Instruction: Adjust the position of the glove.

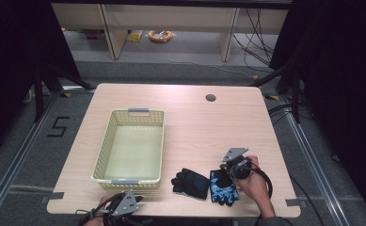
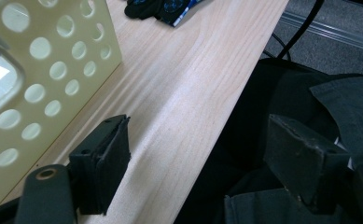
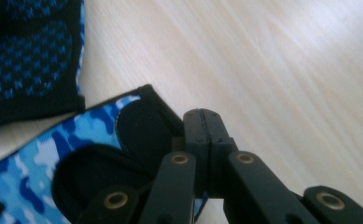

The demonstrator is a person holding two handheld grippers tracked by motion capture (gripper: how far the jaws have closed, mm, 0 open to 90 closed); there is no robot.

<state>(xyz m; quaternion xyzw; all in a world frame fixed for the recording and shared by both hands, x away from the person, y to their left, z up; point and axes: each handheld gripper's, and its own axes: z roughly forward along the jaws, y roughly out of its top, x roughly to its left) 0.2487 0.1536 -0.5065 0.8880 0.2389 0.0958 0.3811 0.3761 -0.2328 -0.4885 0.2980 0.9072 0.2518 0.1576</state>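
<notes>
Two gloves lie at the table's front right. The left one is black (image 1: 191,182), and in the right gripper view it shows a blue-dotted palm (image 3: 30,60). The right one is blue camouflage (image 1: 223,186) with black padding (image 3: 39,154). My right gripper (image 1: 227,170) rests at this glove's far edge. Its jaws (image 3: 201,114) are pressed together over the glove's black-bound edge. My left gripper (image 1: 136,200) hangs at the table's front edge beside the basket's near right corner. It stands open (image 2: 200,128) with nothing between its pads.
A pale yellow perforated basket (image 1: 129,113) stands empty on the left half of the table, and its wall (image 2: 53,56) is close to my left gripper. A round cable hole (image 1: 210,98) sits at the back right. Bare wood stretches between basket and gloves.
</notes>
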